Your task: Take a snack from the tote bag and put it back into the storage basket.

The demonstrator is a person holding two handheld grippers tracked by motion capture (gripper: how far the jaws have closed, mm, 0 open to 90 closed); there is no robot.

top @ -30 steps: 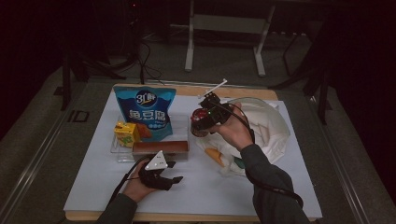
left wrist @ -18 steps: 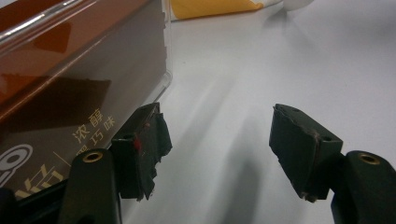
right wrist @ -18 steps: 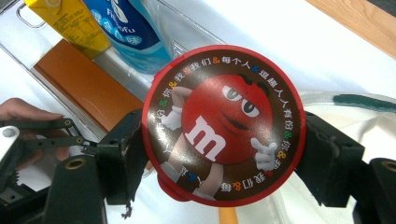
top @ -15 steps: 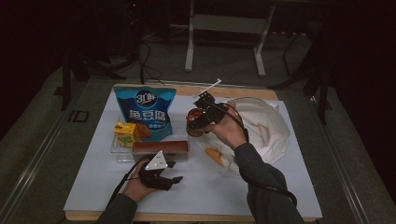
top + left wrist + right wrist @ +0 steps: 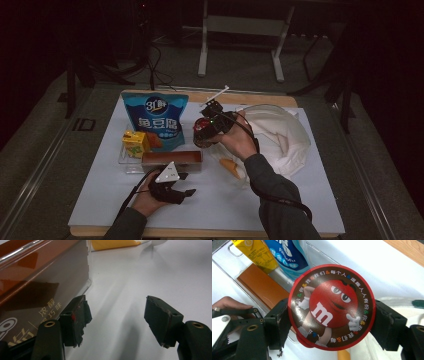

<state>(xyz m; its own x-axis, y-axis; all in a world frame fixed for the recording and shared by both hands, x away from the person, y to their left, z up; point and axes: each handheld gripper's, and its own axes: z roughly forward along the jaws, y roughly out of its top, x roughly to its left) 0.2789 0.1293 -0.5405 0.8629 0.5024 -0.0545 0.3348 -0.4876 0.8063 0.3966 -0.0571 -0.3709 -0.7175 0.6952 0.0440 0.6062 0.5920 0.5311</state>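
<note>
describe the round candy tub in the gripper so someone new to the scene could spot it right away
Start at the white table and find the clear tray of snacks near its middle. Just right of the blue pouch, the right gripper clamps the candy tub. It alone is round, with a red-rimmed brown lid bearing a red cartoon candy.

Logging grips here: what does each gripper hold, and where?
Right gripper clamps the round red-lidded candy tub across its sides; left gripper holds nothing.

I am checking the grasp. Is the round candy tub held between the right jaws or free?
Held: the candy tub sits between both jaws of the right gripper, pads against its sides.
</note>
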